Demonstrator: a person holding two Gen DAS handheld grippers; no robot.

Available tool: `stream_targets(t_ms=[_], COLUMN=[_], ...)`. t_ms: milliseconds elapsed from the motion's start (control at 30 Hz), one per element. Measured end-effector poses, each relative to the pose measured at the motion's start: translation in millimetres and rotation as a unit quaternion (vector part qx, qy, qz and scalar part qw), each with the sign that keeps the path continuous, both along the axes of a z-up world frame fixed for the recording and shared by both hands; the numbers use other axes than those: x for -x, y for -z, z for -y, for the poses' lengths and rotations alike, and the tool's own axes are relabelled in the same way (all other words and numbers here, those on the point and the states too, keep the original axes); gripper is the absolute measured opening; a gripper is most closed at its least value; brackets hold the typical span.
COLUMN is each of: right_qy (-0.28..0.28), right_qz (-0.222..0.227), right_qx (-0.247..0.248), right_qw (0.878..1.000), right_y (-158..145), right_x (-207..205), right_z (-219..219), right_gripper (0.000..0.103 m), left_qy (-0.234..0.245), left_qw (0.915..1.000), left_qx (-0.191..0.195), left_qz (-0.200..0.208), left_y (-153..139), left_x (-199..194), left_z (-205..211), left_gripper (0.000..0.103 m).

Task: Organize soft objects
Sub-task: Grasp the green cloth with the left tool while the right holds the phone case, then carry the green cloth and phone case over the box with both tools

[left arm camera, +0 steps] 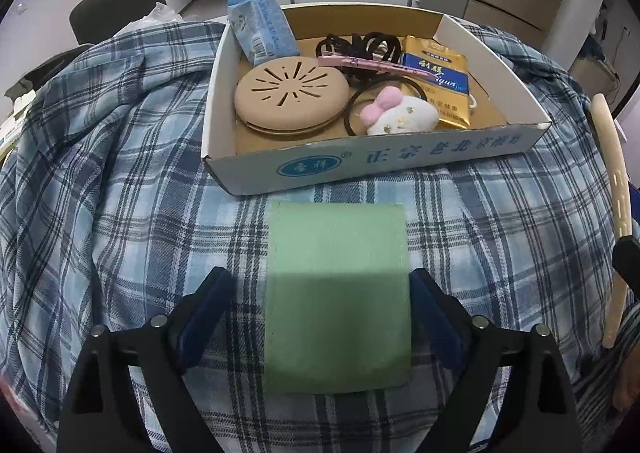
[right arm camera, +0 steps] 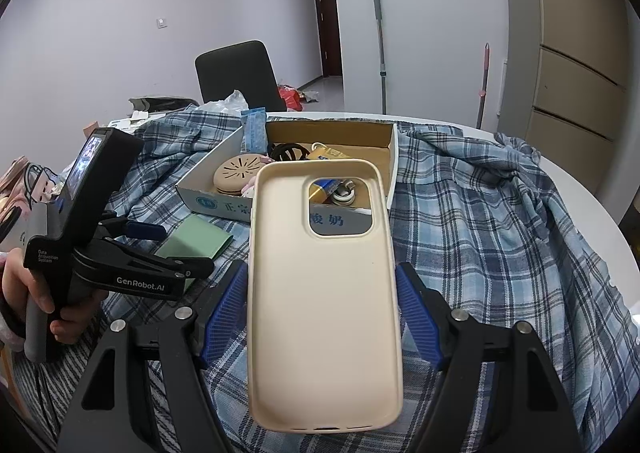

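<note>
Beige phone case (right arm camera: 324, 293) standing upright in right gripper (right arm camera: 322, 293), blue pads (right arm camera: 416, 317) pinching its edges, hanging above plaid cloth (right arm camera: 500, 237). Green felt sheet (left arm camera: 338, 293) lying flat on cloth before cardboard box (left arm camera: 372, 163). Left gripper (left arm camera: 324, 293) spreading wide, fingers straddling sheet, apparently not gripping it.

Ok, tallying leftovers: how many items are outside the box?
2: green cloth on the plaid shirt, within the open left gripper; phone case clamped in the right gripper. Others may be hidden.

Beige phone case (right arm camera: 324, 305) held upright, inside showing; green cloth (left arm camera: 338, 293) flat before box (left arm camera: 400, 161).
</note>
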State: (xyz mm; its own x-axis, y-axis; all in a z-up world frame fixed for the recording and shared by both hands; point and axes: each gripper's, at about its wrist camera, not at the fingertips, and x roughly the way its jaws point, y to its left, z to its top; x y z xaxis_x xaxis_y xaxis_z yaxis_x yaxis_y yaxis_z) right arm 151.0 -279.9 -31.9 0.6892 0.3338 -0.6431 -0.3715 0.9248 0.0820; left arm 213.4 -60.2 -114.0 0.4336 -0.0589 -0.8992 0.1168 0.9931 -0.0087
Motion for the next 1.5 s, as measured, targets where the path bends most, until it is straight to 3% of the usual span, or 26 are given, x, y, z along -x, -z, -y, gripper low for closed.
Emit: stream_targets(t_ms=[67,100,267,400,600,700,867,933,1067,1167,1300,1500], right_qy=[0.0,0.0,0.0,0.001,0.003,0.009,-0.005,-0.003,0.002,0.003,0.024,0.026], right_qz=[0.0,0.0,0.001,0.005,0.024,0.045,0.065,0.075,0.1,0.134,0.197,0.185], right_qx=[0.0,0.0,-0.001,0.0,-0.003,0.023,0.032,0.034,0.025,0.016,0.022,0.005], right_qw=[1.0,1.0,1.0,1.0,1.0,0.999,0.997,0.997,0.995,0.991,0.98,0.982], right_y=[0,0,0,-1,-14,-22,-38,-47,-67,-72,-64,-38], right_x=[0,0,0,1,1,-7,-32,-46,-73,-88,-100,-115], right_z=[0,0,0,0,3,-4,-20,-25,-35,-42,-47,-40], right_gripper=[0.073,0.073,0.073,0.073,0.073,0.073,0.073,0.073,0.073,0.073,0.073,0.073], left_qy=[0.0,0.001,0.019,0.035,0.065,0.069,0.059,0.054,0.037,0.033,0.024,0.012], left_qw=[1.0,1.0,0.9988,0.9936,0.9778,0.9712,0.952,0.9504,0.9562,0.9481,0.9359,0.9372], left_qx=[0.002,0.002,0.01,0.027,0.038,0.037,0.029,0.029,0.045,0.039,0.047,0.053], left_qz=[0.002,0.005,0.044,0.104,0.196,0.225,0.299,0.305,0.287,0.314,0.348,0.344], left_y=[0,0,-10,-27,-53,-67,-81,-83,-92,-105,-118,-104], left_x=[1,2,14,32,57,47,30,16,-17,-34,-48,-62], left_z=[-3,-3,-2,-5,-2,6,11,10,8,11,11,1], left_gripper=[0.085,0.073,0.072,0.072,0.072,0.072,0.072,0.072,0.072,0.072,0.072,0.072])
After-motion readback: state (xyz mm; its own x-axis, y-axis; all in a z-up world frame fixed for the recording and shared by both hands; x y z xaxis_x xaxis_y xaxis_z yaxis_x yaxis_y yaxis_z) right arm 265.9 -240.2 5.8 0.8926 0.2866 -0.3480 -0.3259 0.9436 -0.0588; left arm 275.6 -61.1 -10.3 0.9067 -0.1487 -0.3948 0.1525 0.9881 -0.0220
